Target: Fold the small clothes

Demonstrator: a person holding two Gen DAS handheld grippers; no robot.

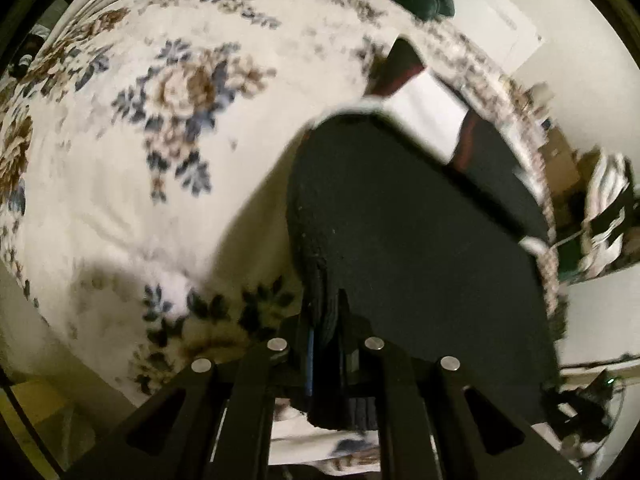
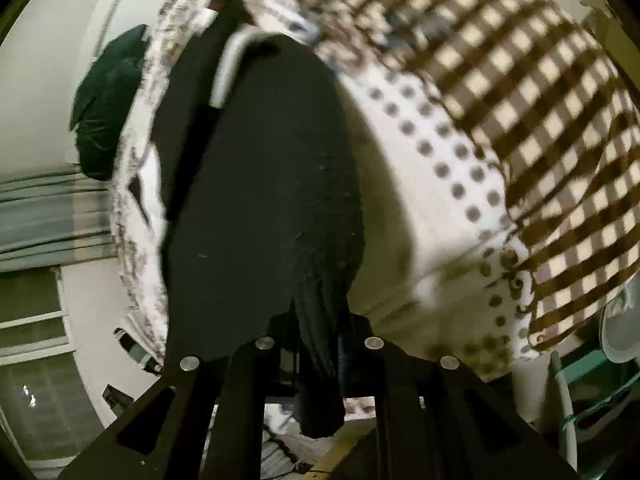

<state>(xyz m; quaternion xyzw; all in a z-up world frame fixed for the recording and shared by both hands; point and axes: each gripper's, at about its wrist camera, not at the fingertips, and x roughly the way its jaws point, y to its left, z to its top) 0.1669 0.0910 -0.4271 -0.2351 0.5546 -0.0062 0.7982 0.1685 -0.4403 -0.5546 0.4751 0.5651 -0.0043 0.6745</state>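
Observation:
A black knit garment (image 1: 400,208) with a white band and dark red trim (image 1: 424,112) hangs lifted over the bed. My left gripper (image 1: 326,312) is shut on its ribbed edge, and bunched cloth hangs down between the fingers. In the right wrist view the same black garment (image 2: 272,168) stretches away from my right gripper (image 2: 320,320), which is shut on another part of its ribbed edge. The white band (image 2: 228,68) shows at the garment's far end.
A floral bedspread (image 1: 160,140) covers the bed. A brown checked blanket (image 2: 520,100) and a white dotted cloth (image 2: 440,168) lie to the right. A dark green cushion (image 2: 108,108) rests near the bed's far edge. Striped curtains (image 2: 48,216) hang at left.

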